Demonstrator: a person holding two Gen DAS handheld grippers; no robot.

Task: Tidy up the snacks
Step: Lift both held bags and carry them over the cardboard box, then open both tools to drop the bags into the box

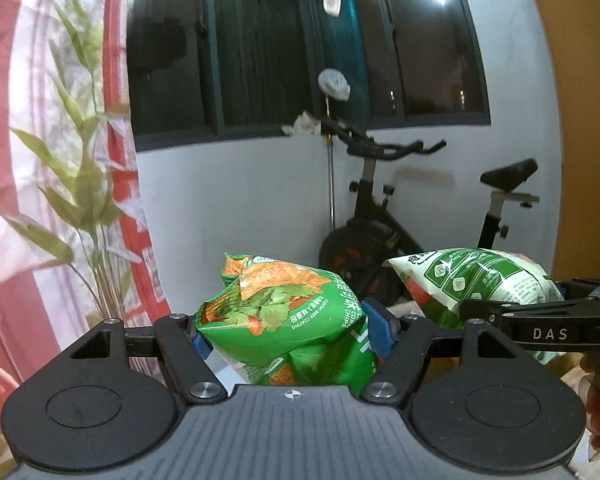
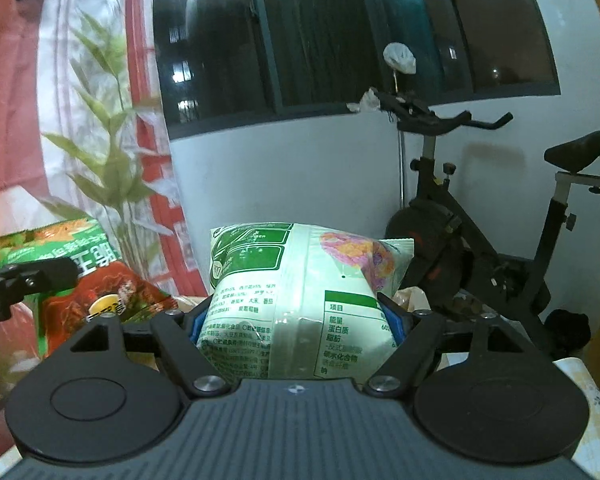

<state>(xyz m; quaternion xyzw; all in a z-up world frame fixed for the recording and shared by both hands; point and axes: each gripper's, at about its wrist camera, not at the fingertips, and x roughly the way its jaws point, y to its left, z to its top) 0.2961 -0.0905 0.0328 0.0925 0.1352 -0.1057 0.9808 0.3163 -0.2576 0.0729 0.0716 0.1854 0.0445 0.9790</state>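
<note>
My left gripper [image 1: 290, 330] is shut on a green chip bag [image 1: 284, 320] and holds it up in the air; the bag is crumpled between the blue pads. My right gripper [image 2: 296, 320] is shut on a pale green snack bag [image 2: 300, 300], also lifted. In the left wrist view the pale green bag [image 1: 480, 280] and the right gripper [image 1: 540, 316] show at the right. In the right wrist view the green chip bag [image 2: 60, 264] and part of the left gripper [image 2: 24, 280] show at the left.
A black exercise bike [image 1: 400, 216] stands against the white wall under a dark window [image 1: 300, 40]. A leafy plant [image 1: 84, 184] and a red and white curtain [image 1: 28, 120] are at the left. A patterned table edge [image 2: 588, 392] shows at the lower right.
</note>
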